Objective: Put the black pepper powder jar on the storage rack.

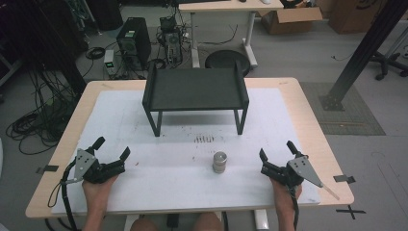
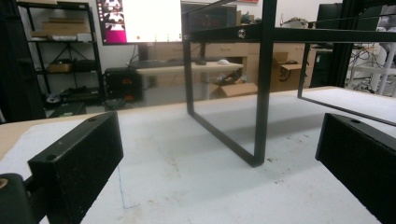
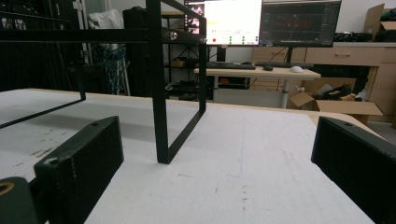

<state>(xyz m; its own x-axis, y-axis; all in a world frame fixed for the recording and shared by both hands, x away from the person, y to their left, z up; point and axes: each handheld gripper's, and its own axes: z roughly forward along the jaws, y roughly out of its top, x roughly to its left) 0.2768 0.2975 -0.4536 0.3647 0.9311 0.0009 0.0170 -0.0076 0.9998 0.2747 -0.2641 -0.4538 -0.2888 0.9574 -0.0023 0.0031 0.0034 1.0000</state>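
Metal weight [image 1: 220, 161] stood upright in front of the black rack [image 1: 195, 89] | nearer right tool [image 1: 278, 157] than left tool [image 1: 113, 148] | both tools wide open, empty.

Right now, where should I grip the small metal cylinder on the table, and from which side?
Grip the metal cylinder across its round side wall, probably from the right with the open right gripper, the nearer one. It stands upright and alone on the white mat, so both jaws fit around it.

One metal cylinder [image 1: 220, 161] — one black rack [image 1: 195, 90] — two claws: left [image 1: 113, 148], right [image 1: 276, 149].
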